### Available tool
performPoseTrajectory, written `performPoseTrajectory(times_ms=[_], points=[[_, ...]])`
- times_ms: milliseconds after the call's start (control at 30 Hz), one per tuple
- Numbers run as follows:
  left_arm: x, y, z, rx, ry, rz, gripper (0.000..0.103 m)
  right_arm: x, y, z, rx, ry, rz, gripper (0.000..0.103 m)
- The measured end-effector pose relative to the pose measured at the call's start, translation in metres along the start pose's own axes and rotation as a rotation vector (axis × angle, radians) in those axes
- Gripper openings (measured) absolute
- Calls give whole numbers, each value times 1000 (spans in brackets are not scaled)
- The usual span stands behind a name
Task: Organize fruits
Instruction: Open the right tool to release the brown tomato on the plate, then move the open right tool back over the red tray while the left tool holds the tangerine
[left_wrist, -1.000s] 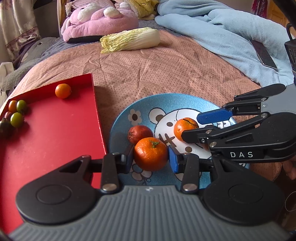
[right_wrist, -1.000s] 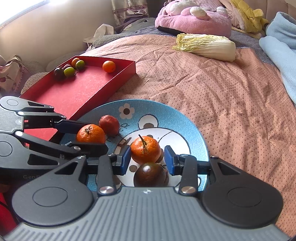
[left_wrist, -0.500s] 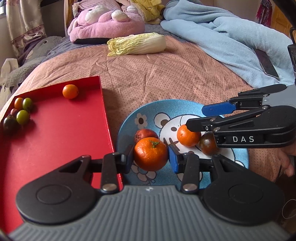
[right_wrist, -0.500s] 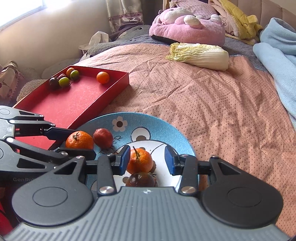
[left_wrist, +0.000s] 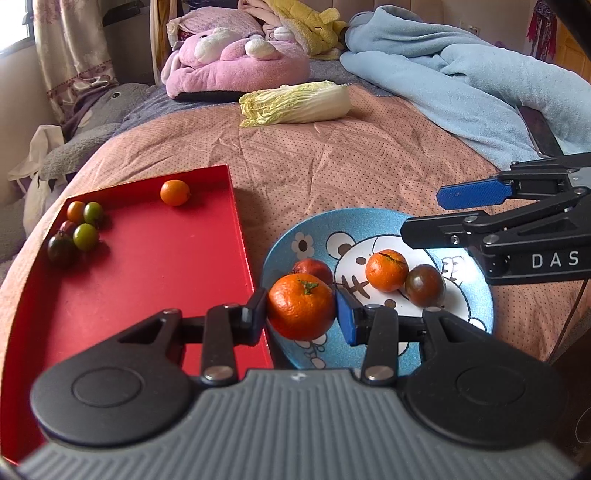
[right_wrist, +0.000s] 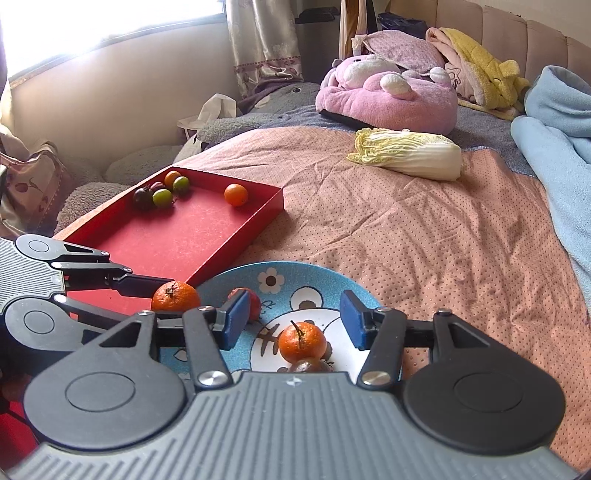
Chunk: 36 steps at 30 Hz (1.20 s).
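**Left gripper lifts a tangerine off the plate**

Left gripper (left_wrist: 301, 314) is clamped on a tangerine (left_wrist: 301, 312) above the blue plate's (left_wrist: 476, 314) left edge, beside the red tray (left_wrist: 147, 280). Right gripper (right_wrist: 290, 321), its jaws just opening, stands apart and empty over a second tangerine (right_wrist: 302, 341) at the plate's centre.

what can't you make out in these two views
- Dark tomato, right wrist view: mostly hidden behind the right tool's body.
- Red tray, left wrist view: near end covered by the left tool holding the orange.
- Blue plate, right wrist view: near rim hidden.
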<state>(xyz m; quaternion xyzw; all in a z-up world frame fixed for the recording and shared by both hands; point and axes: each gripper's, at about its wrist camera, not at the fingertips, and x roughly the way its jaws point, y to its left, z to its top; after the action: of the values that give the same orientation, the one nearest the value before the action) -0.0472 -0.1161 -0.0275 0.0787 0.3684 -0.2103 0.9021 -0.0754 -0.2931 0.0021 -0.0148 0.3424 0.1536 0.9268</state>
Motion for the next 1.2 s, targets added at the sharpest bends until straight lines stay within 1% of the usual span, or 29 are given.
performPoseTrajectory(times_ms=[67,200,300,400,500,567,633,833,900,967,1067,1200], points=[[-11,1,6,-21,-5,29,43,-14,1,-1,-14,-21,10,60],[-46,9,34,-50,-11,105,43,-35,3,1,-17,-44,43,61],[-79,16,58,-68,-64,163,44,-46,10,4,-29,-67,66,63],[-90,20,64,-82,-108,189,44,-53,17,2,-33,-80,93,64],[-85,27,61,-126,-99,194,44,-58,23,-4,-50,-78,111,64],[-80,31,58,-134,-103,206,44,-57,25,-7,-59,-67,127,64],[-74,38,54,-151,-97,202,44,-57,26,-8,-57,-72,127,64],[-61,55,48,-165,-65,235,44,-52,25,-7,-10,-62,130,68],[-57,58,48,-160,-66,237,44,-49,27,-5,-4,-50,136,68],[-53,65,46,-181,-78,222,44,-46,33,-4,-10,-45,138,68],[-44,72,44,-158,-90,229,44,-38,43,-1,-34,-44,143,68],[-36,90,40,-126,-78,204,43,-22,54,8,-25,-50,140,68]])
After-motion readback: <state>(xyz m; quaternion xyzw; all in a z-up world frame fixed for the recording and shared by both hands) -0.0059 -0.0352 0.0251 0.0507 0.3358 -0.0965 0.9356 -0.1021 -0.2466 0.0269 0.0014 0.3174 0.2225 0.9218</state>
